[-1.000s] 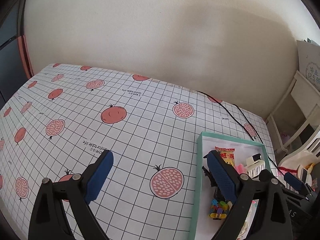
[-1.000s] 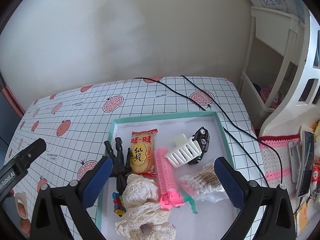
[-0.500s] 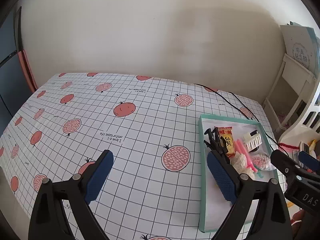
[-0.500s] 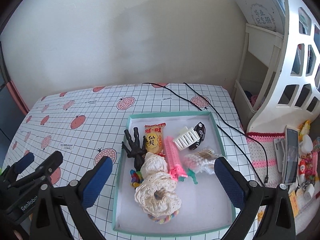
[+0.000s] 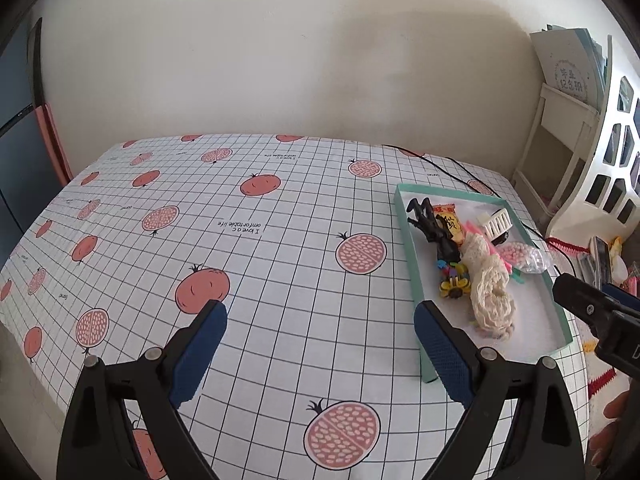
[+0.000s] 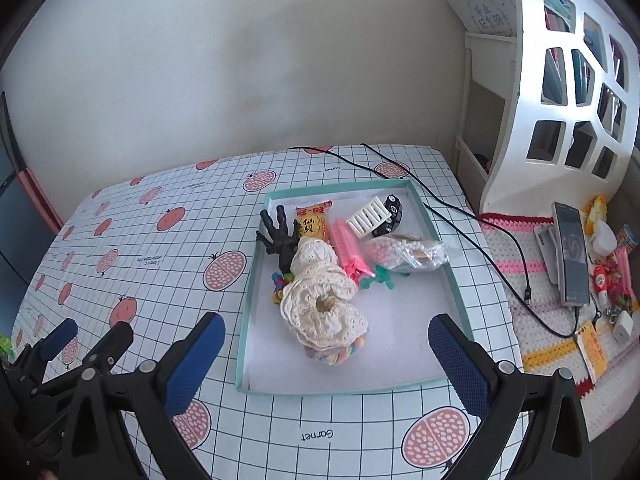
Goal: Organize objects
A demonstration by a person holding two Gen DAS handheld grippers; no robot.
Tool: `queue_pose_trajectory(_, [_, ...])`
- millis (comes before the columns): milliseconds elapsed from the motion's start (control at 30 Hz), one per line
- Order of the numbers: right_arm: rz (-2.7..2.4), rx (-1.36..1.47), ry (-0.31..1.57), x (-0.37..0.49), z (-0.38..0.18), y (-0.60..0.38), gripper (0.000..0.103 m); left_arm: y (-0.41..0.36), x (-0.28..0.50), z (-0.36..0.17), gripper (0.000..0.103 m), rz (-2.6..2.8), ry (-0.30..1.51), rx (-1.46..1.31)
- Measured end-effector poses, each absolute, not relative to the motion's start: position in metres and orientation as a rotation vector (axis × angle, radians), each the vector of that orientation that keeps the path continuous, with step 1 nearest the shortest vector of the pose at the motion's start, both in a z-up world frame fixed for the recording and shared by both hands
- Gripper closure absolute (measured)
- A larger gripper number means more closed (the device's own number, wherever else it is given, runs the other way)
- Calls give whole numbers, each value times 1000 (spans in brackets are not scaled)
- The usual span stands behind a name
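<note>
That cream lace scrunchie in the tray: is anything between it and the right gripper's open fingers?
Nothing visible blocks it. The cream lace scrunchie lies on top of the pile in the teal tray, and the open right gripper hovers apart from it, over the tray's bare near part. The tray's low near rim sits below the fingers.

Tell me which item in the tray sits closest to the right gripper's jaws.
The cream lace scrunchie. It lies nearest the tray's front edge, toward the right gripper; the snack packet, white hair claw and the rest sit farther back.

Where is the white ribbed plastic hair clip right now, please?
In the right wrist view, the white ribbed plastic hair clip lies in the teal tray's far right corner, against the black toy car.
</note>
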State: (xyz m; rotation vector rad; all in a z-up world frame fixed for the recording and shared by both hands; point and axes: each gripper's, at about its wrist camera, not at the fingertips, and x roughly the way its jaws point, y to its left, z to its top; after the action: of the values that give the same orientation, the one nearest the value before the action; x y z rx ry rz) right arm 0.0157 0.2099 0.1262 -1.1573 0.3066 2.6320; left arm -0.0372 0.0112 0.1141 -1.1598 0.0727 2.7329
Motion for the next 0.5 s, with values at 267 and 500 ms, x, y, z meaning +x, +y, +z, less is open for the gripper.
queue_pose_trajectory(267, [2626, -1165, 319, 38, 106, 200, 0, -9, -21, 87, 8, 2729, 80, -1204])
queue_pose_trajectory(500, [2607, -1180, 343, 53, 87, 197, 0, -23, -12, 65, 8, 2719, 94, -1254])
